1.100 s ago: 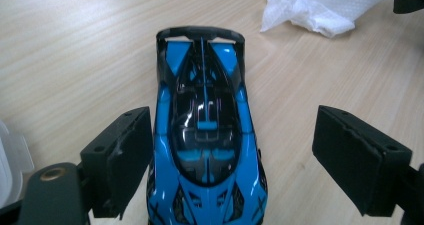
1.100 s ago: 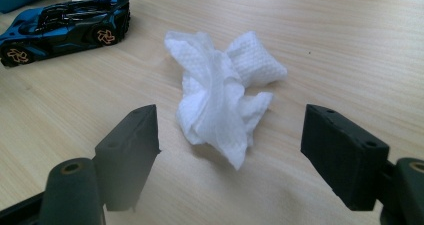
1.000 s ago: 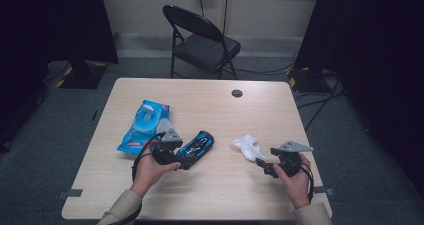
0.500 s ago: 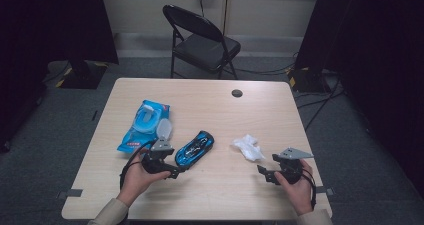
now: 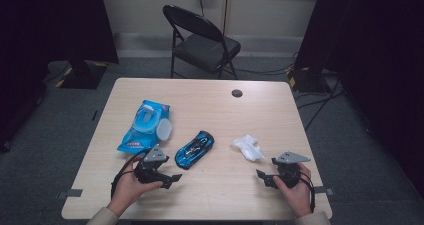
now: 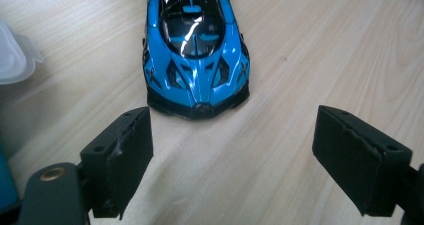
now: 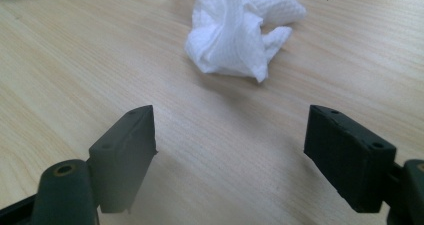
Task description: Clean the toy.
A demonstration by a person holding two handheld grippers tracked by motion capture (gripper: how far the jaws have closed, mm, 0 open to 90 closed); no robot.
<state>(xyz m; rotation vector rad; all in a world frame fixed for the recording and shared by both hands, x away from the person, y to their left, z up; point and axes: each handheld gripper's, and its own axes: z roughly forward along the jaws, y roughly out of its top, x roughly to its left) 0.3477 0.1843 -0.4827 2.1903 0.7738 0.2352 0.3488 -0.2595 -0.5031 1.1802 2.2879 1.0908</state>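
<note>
A blue toy sports car (image 5: 195, 149) (image 6: 195, 50) lies near the middle of the wooden table (image 5: 215, 110). My left gripper (image 5: 171, 179) (image 6: 232, 157) sits just short of the car's near end, open, nothing between its jaws. To the right of the car rests a crumpled white wipe (image 5: 248, 147) (image 7: 240, 25). Close to the front right of the table, my right gripper (image 5: 262, 177) (image 7: 230, 155) is open and empty, a short way before the wipe. A blue pack of wet wipes (image 5: 145, 126) with its white lid flipped open lies left of the car.
A small dark round cap (image 5: 237, 93) sits near the table's far edge. A black folding chair (image 5: 202, 42) stands behind the table. Cables run over the grey floor at the right. Bare tabletop spreads beyond the car and the wipe.
My left gripper has let go of the car and drawn back toward the front edge; the car now lies free. My right gripper has also pulled back from the wipe.
</note>
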